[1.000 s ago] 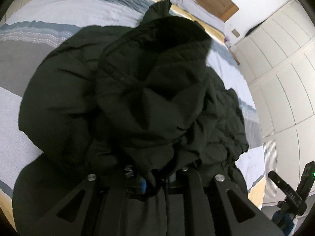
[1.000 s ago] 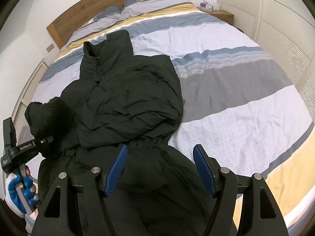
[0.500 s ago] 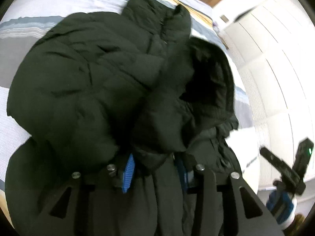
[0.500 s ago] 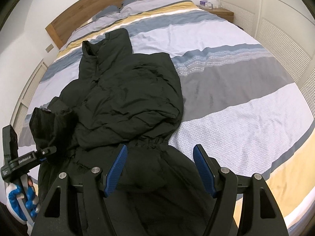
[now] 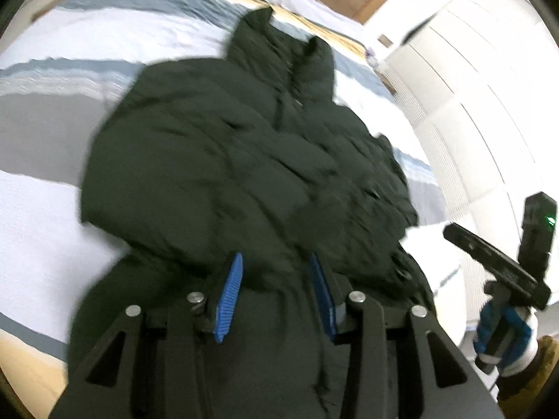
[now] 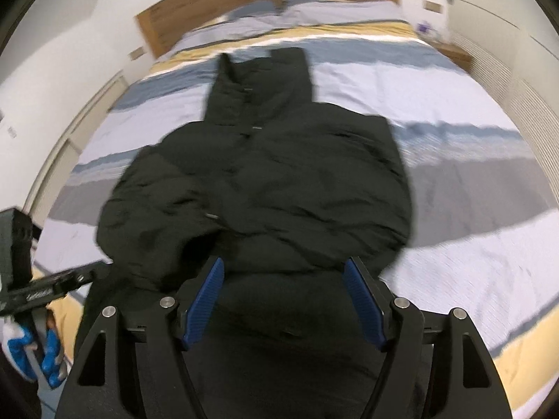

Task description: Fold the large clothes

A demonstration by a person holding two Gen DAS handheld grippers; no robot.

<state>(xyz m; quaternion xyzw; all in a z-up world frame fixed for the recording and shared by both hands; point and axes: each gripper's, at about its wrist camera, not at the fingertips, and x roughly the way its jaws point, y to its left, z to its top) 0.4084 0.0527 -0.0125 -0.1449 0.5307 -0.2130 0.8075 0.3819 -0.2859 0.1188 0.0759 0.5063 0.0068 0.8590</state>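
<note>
Both your views are blurred. The black jacket (image 5: 237,174) covers the striped bed (image 5: 52,209) beneath it, and the jacket's lower hem is cut off behind the gripper bodies.

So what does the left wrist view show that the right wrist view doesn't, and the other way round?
Only the left wrist view: the left hand-held gripper, pads apart and off the cloth, plus the gloved right hand holding its tool at the right edge.
Only the right wrist view: the right hand-held gripper, its jaws opening with nothing clamped, the gloved left hand at the left edge, and a nightstand.
Both: the black jacket lying on the striped bed, collar toward the wooden headboard.
</note>
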